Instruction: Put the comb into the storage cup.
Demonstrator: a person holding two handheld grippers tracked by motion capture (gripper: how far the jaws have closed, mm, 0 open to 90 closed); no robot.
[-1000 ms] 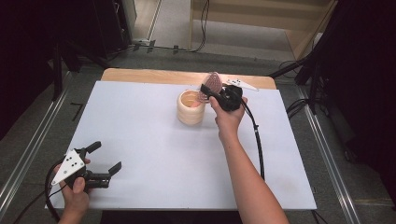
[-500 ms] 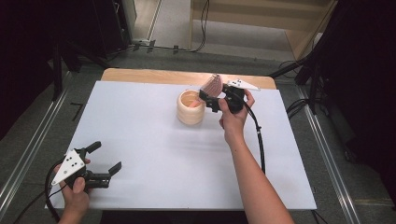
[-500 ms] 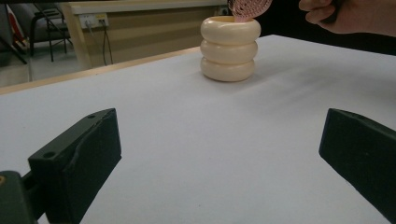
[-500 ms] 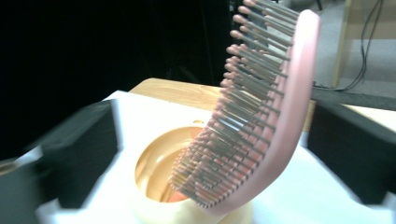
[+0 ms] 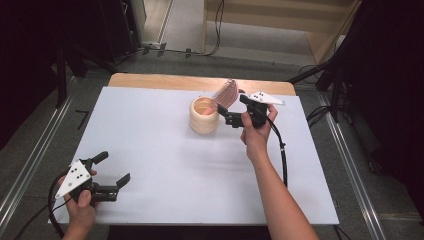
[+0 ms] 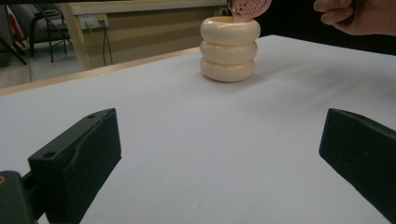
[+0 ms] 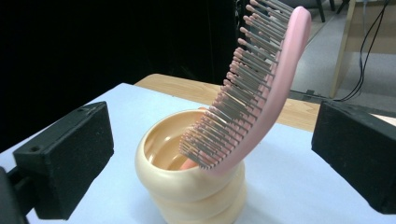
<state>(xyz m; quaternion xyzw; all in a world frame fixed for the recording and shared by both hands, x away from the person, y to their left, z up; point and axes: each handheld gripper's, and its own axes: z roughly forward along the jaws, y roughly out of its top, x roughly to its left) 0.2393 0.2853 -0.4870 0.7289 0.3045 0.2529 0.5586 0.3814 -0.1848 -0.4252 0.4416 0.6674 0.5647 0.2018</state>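
My right gripper (image 5: 224, 114) has just spread its fingers wide, so the pink hairbrush (image 7: 252, 98) leans handle-down in the cream holder (image 5: 204, 115) at the surface's far side. My left gripper (image 5: 114, 170) idles wide, near-left.

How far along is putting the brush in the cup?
Done: the pink hairbrush stands handle-down in the cream ribbed cup, leaning on its rim. In hand: the right gripper has just opened, jaws clear of it. Left: backing away; the left gripper waits open.
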